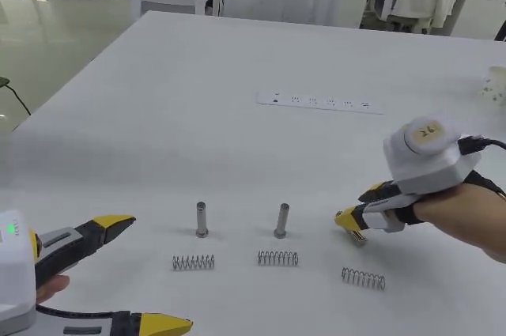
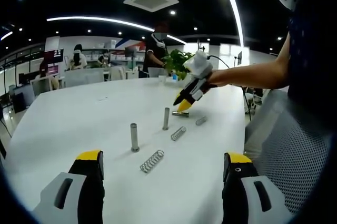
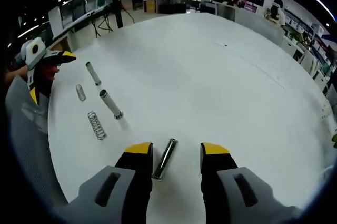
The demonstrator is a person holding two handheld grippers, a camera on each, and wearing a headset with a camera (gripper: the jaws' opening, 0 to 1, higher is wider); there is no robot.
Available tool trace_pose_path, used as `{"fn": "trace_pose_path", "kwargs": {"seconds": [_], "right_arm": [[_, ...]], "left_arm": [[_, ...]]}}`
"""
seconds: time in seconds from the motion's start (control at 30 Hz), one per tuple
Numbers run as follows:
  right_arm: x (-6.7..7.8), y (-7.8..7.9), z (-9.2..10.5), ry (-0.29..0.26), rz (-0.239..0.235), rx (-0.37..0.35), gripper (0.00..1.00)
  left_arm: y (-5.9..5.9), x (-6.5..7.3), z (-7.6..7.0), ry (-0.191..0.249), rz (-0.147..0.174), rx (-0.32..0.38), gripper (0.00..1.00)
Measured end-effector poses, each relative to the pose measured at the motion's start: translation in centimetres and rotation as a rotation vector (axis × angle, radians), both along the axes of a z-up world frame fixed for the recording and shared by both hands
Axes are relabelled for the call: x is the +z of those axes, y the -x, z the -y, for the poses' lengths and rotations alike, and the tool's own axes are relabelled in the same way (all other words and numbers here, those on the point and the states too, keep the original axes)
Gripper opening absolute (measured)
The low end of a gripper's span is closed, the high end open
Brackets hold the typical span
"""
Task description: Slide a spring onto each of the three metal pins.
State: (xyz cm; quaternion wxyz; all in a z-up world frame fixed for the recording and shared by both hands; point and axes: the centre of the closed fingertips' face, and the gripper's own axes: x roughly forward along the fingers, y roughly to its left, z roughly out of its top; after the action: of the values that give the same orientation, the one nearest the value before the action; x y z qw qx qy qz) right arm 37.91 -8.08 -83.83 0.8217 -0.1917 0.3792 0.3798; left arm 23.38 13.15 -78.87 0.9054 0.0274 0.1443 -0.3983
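Head view sets out the white tabletop (image 1: 237, 99), where the left tool (image 1: 146, 273) hangs spread open at the near edge, well apart from the work. Nearer, the right tool (image 3: 176, 148) is also released, its jaws straddling the fallen grey metal pin (image 3: 165, 158); that pin lies flat, long axis running almost along the jaws, close by one of them. Likely it needs standing beside the two upright grey metal pins (image 1: 202, 219). Three coiled wire springs (image 1: 278, 258) lie flat near them, none threaded.
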Motion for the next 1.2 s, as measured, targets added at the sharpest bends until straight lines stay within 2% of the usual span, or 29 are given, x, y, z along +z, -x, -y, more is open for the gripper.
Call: {"fn": "trace_pose_path", "kwargs": {"seconds": [0.57,1.2], "right_arm": [[-1.2,0.2,-0.8,0.019,-0.055,-0.020,0.20],[-1.9,0.1,-1.1,0.056,-0.092,-0.050,0.09]], "left_arm": [[0.0,-0.1,0.1,0.001,-0.003,0.000,0.91],[0.0,0.0,-0.2,0.005,-0.002,0.002,0.91]]}}
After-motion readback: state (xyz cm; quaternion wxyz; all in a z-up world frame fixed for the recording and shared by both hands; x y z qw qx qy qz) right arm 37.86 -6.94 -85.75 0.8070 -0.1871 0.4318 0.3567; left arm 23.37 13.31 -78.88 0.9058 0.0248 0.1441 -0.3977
